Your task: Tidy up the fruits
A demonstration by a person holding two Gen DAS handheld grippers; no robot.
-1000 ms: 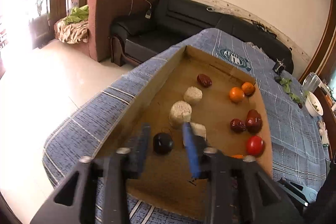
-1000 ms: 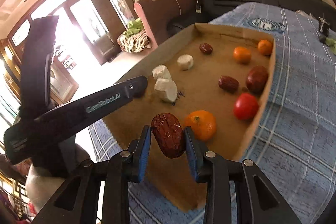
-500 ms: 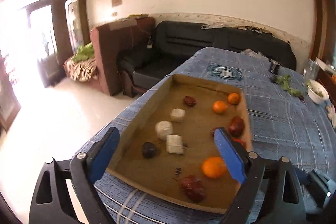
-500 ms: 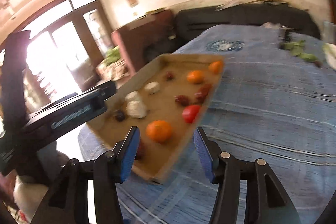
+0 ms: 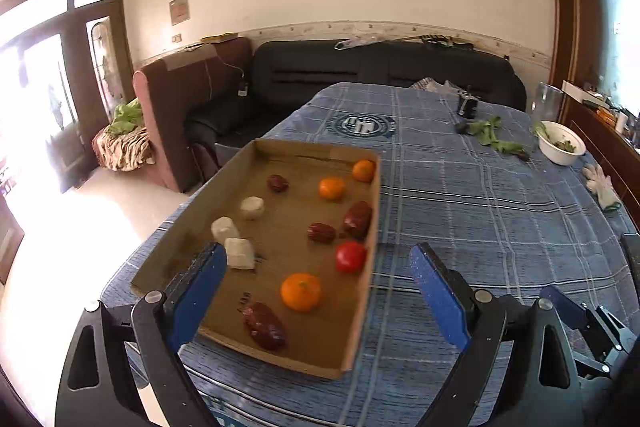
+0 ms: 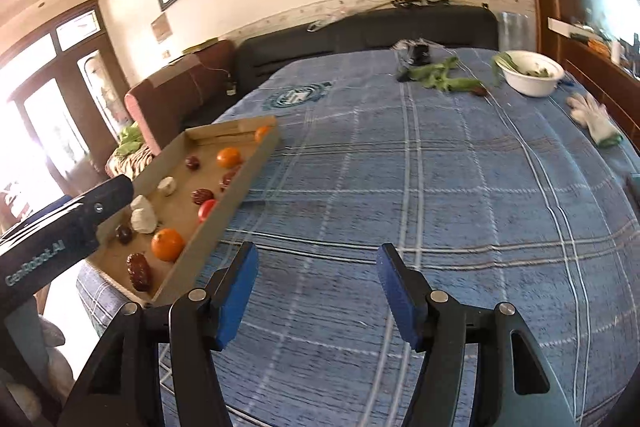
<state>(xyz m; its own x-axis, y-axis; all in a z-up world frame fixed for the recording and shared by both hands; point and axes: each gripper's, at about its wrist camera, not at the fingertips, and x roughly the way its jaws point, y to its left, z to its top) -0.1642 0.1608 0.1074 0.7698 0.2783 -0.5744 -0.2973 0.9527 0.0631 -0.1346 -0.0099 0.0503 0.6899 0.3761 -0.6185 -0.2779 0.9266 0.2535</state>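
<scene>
A shallow cardboard tray [image 5: 362,311] lies on the blue checked tablecloth [image 5: 472,211] and holds several fruits. Inside are oranges [image 5: 301,291], a red tomato [image 5: 350,256], dark red dates [image 5: 265,325] and white pieces [image 5: 239,253]. The tray also shows at the left of the right wrist view [image 6: 224,211], where a dark fruit [image 6: 124,234] lies near its left wall. My left gripper [image 5: 320,291] is open and empty, held above the tray's near end. My right gripper [image 6: 316,287] is open and empty over bare cloth, right of the tray.
A white bowl [image 5: 561,147] with greens, loose green leaves [image 5: 490,135], a white glove [image 5: 602,183] and a glass jar [image 5: 546,103] are at the table's far right. A black sofa [image 5: 384,71] and a brown armchair [image 5: 188,99] stand beyond the table.
My right gripper has let go of the date, which now lies at the tray's near end, and moved right over the cloth. My left gripper has opened wide and pulled back from the dark fruit.
</scene>
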